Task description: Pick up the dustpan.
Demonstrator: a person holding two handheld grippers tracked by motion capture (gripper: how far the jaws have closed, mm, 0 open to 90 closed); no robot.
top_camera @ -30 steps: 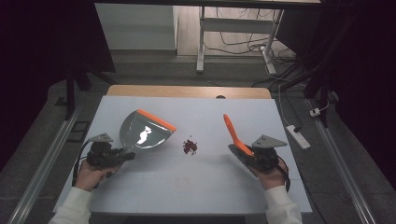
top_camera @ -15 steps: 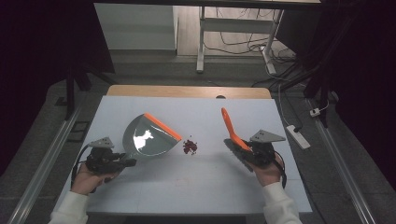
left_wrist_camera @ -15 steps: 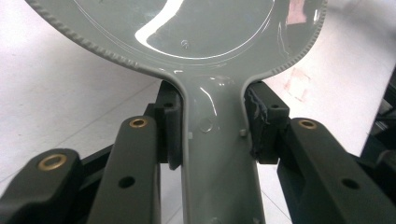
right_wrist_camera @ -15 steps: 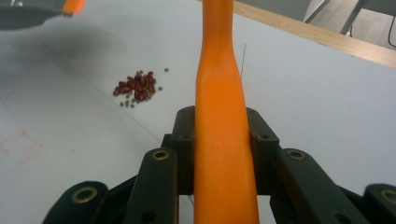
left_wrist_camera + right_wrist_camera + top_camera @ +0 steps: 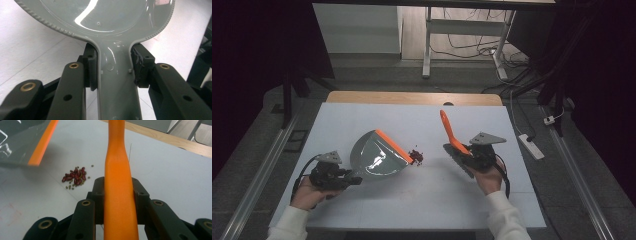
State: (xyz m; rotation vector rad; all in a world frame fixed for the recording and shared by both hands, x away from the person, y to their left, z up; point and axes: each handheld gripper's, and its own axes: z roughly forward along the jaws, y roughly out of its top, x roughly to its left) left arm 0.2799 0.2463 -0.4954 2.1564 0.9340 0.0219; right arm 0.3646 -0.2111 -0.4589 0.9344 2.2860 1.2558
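Note:
A grey dustpan (image 5: 374, 157) with an orange lip (image 5: 394, 146) rests tilted on the white table (image 5: 362, 120), its lip just left of a small pile of dark red beans (image 5: 416, 155). My left gripper (image 5: 349, 179) is shut on the dustpan's handle (image 5: 116, 82); the pads clamp it from both sides at the left gripper (image 5: 113, 67). To the right of the beans, my right gripper (image 5: 462, 152) is shut on an orange brush handle (image 5: 448, 130) that slants up and away. In the right gripper view the handle (image 5: 118, 182) runs between the jaws of the right gripper (image 5: 118, 197), with the beans (image 5: 75, 178) and dustpan lip (image 5: 42, 143) ahead on the left.
A wooden strip (image 5: 412, 97) edges the table's far side. A white power strip (image 5: 530, 146) lies on the floor to the right. Metal desk legs (image 5: 428, 45) and cables stand beyond the table. Floor rails run along both sides.
The dustpan has come down and nearer, its orange lip now close beside the beans. The right gripper with the brush has shifted a little left and farther from the person.

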